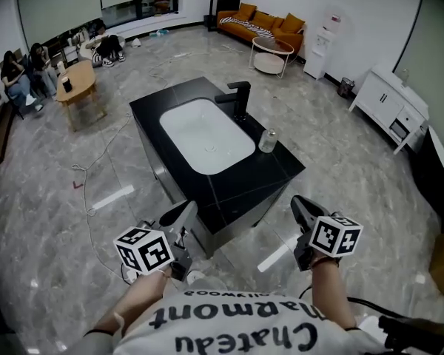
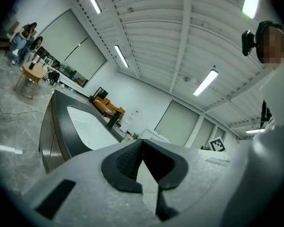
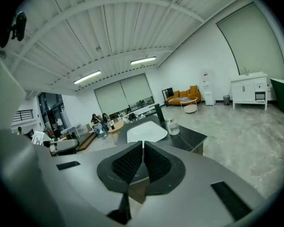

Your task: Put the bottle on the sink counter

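Note:
A small clear bottle [image 1: 267,140] stands upright on the black sink counter [image 1: 237,187], to the right of the white basin [image 1: 206,135] and in front of the black faucet [image 1: 240,98]. The right gripper view shows the bottle [image 3: 172,126] beside the basin too. My left gripper [image 1: 179,214] is held low at the counter's near corner, jaws shut and empty [image 2: 141,141]. My right gripper [image 1: 305,207] hangs off the counter's near right edge, well short of the bottle. Its jaws are shut with nothing between them [image 3: 143,143].
An orange sofa [image 1: 263,22] and a round white table [image 1: 272,54] stand at the back. A white cabinet [image 1: 388,106] is at the right. People sit by a wooden table [image 1: 78,80] at the left. A cable [image 1: 96,168] trails over the grey floor.

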{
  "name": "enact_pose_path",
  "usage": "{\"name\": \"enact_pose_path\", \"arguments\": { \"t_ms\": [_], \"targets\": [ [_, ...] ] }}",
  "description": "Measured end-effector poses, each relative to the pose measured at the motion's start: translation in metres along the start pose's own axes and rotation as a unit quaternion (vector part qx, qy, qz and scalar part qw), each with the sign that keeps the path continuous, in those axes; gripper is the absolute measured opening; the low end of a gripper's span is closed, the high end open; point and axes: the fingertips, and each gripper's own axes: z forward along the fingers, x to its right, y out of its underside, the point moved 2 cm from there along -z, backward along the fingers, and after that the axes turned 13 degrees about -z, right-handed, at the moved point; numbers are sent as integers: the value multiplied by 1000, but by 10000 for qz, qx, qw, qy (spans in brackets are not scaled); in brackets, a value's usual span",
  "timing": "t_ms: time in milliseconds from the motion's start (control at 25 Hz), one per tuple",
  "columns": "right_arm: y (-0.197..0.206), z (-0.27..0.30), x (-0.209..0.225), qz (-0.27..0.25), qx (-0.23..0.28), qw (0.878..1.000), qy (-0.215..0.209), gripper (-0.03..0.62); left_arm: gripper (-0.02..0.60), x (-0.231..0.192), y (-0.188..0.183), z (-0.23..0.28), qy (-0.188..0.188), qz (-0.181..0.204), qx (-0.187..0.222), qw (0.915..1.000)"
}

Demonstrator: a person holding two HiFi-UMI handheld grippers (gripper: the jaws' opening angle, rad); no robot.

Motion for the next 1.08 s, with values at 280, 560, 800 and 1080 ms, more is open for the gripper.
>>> {"name": "enact_pose_path", "arguments": {
  "t_ms": [280, 560, 800, 1080],
  "targets": [
    [23, -60, -12, -69, 8, 9996, 256, 15, 15, 40, 14, -39, 184, 180, 76, 9996],
    [33, -93, -18, -155, 24, 9992, 356, 15, 15, 60, 31, -58, 247, 203, 55, 9995],
    [44, -112, -25, -123, 44, 9992, 366, 15, 15, 68, 46, -68, 233, 335, -39, 9992],
    [58, -123, -20, -199, -3, 9990, 400, 15, 15, 74, 69, -68, 208, 359, -134, 9991]
  ]
}}
